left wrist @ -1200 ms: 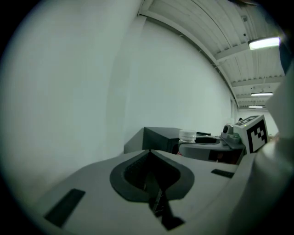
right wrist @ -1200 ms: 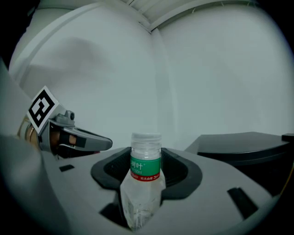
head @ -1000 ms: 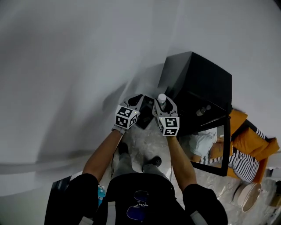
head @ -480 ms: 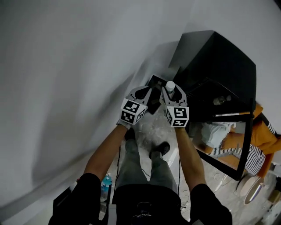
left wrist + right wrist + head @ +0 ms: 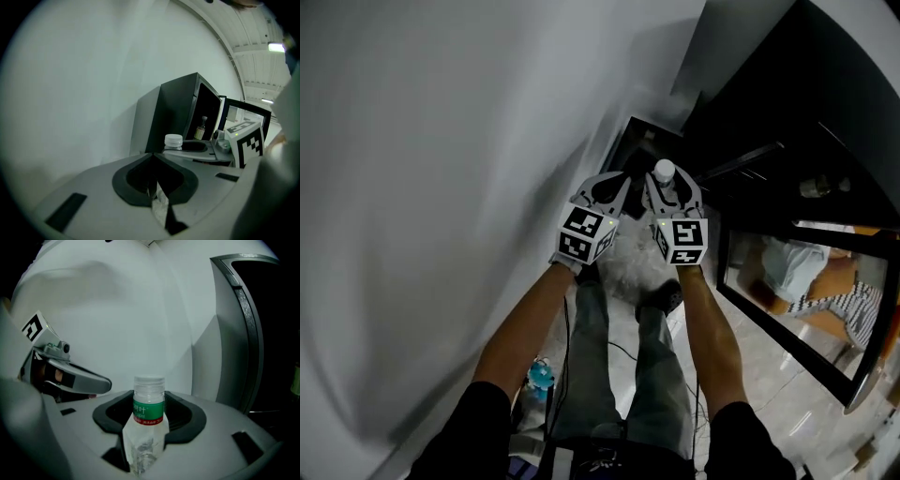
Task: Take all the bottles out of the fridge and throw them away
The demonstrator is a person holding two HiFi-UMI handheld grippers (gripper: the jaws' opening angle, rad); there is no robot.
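Observation:
My right gripper [image 5: 671, 184] [image 5: 149, 398] is shut on a clear plastic bottle [image 5: 148, 414] with a green label and a white cap [image 5: 665, 171] [image 5: 173, 140]; it grips the bottle upright just below the neck. Beside it, my left gripper [image 5: 617, 182] [image 5: 152, 155] is shut with its tips touching. Something clear and crumpled shows in the slit behind the tips; I cannot tell if it is held. Both grippers hang above a dark bin [image 5: 639, 148] against the wall, left of the black fridge [image 5: 787, 103] [image 5: 174, 112]. A small brown bottle [image 5: 202, 127] [image 5: 817, 186] stands inside the fridge.
The fridge's glass door [image 5: 787, 314] stands open at the right. A white wall [image 5: 441, 187] runs along the left. The person's feet, a cable and a pale crumpled bag [image 5: 628, 274] are on the floor below the grippers. A blue object [image 5: 540, 375] lies lower left.
Both grippers have sunk together toward the bin and the floor, and the fridge and bin now loom larger. The bottle has stayed in the right gripper.

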